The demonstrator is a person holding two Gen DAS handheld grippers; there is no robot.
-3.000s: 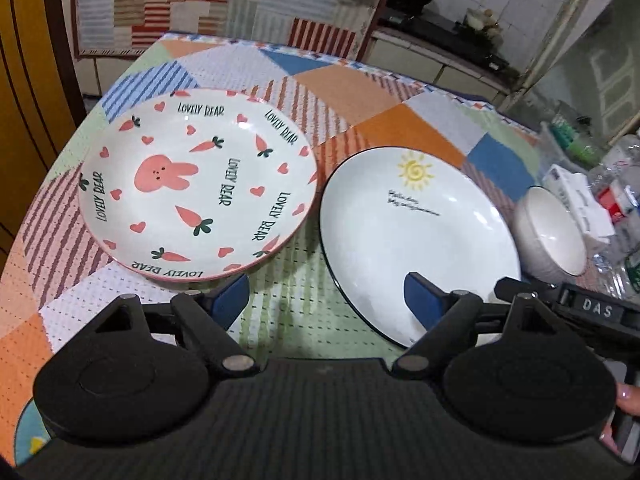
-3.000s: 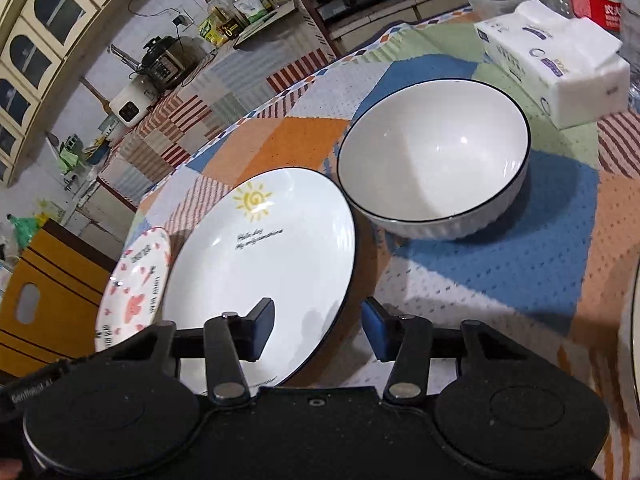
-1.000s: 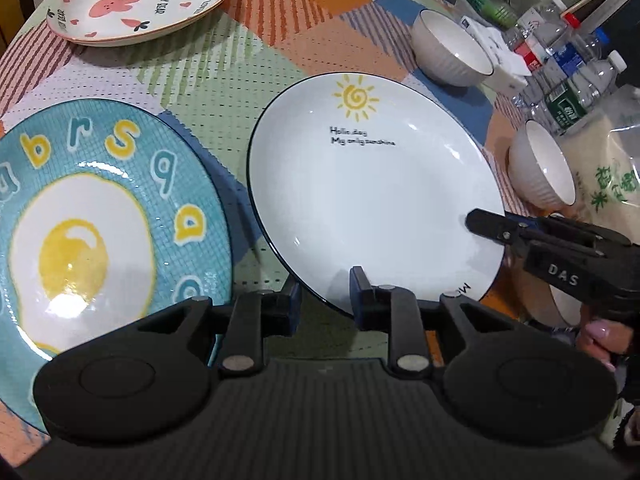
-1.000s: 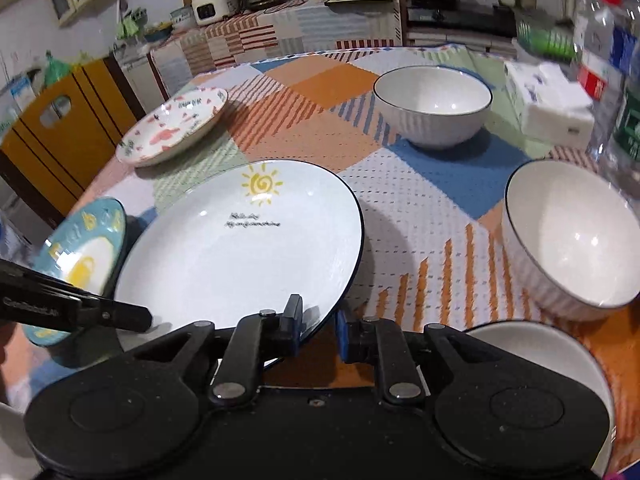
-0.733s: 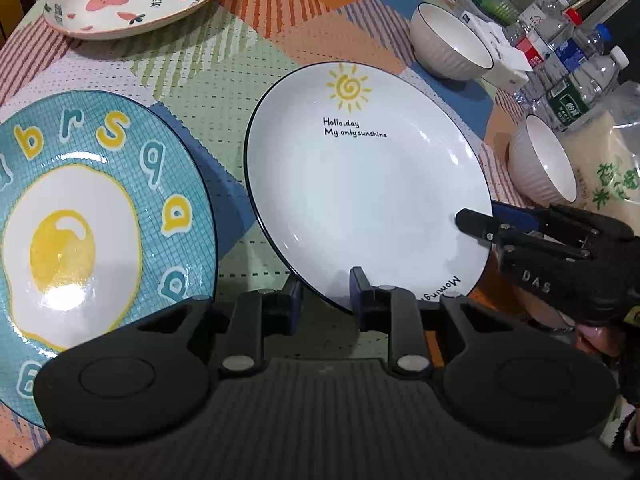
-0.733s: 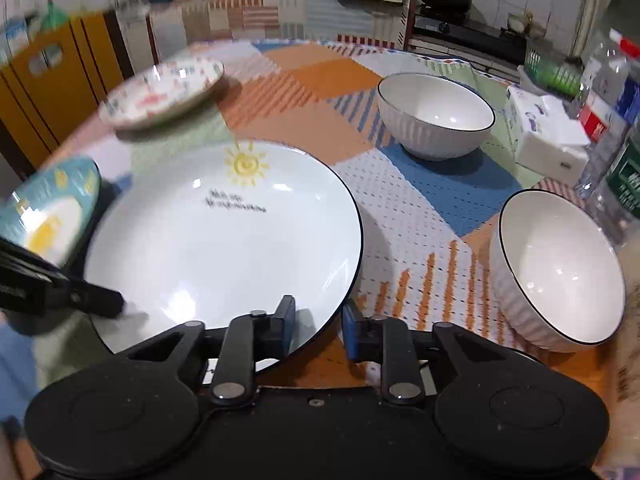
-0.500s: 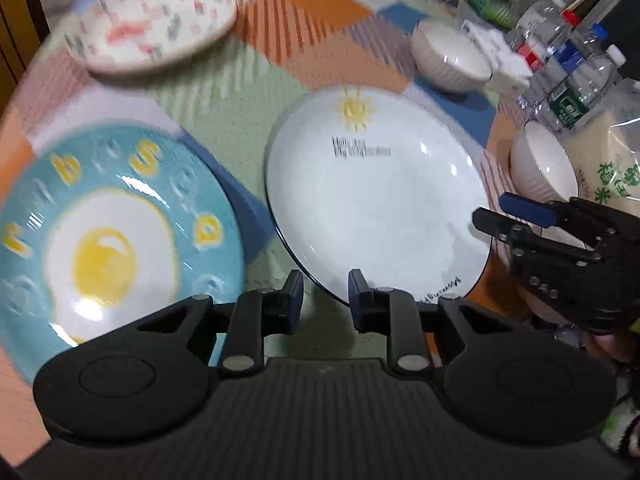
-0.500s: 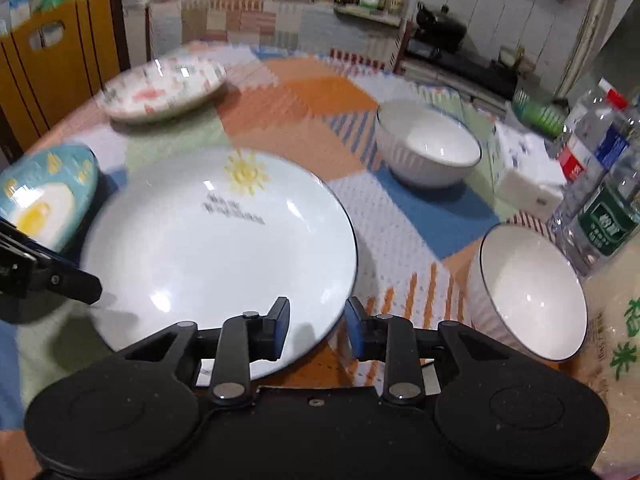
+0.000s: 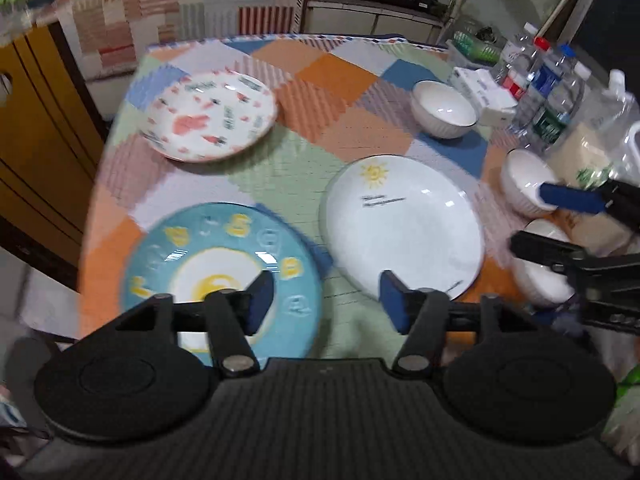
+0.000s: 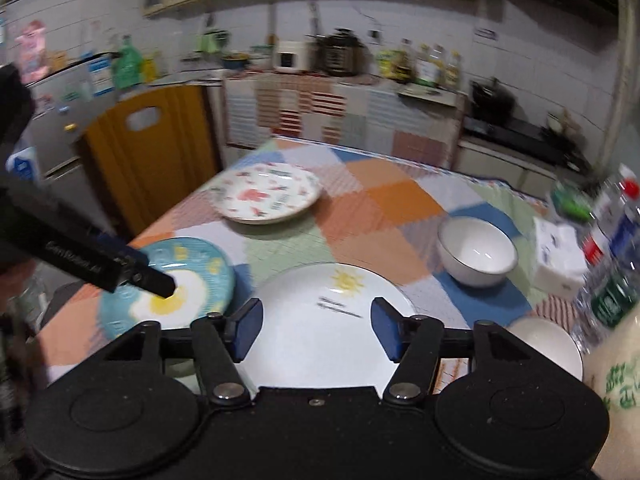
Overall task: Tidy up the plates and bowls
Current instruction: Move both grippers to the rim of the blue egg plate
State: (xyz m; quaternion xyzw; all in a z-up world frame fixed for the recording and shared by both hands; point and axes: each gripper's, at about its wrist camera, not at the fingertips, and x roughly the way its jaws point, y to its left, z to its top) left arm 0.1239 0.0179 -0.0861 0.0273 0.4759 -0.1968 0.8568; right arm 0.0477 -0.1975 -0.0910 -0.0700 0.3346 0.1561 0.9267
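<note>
Both grippers are up above the tabletop (image 9: 304, 168) and hold nothing. The left gripper (image 9: 326, 300) has its two blue pads spread wide apart, and the right gripper (image 10: 316, 330) is spread wide too. My guess is that they are open like this to be ready for the next dish.

The white sun plate (image 9: 402, 224) lies flat near the front edge of the tabletop. Just beside it, toward the front left corner, lies the blue egg plate (image 9: 212, 272). They are close together, maybe so that one can go on top of the other. The pink bunny plate (image 9: 210, 114) sits alone, well apart, near the far left edge.

One white bowl (image 9: 443, 109) stands toward the far right, next to a tissue pack (image 9: 486, 94). Two more bowls (image 9: 524, 182) are at the right edge, close to each other, beside water bottles (image 9: 548, 96). Bowls seem to be kept on the right and plates on the left.

The plates are not stacked yet, so there is a lot left to do. They look smooth and slippery, so a gripper should pinch a rim firmly.
</note>
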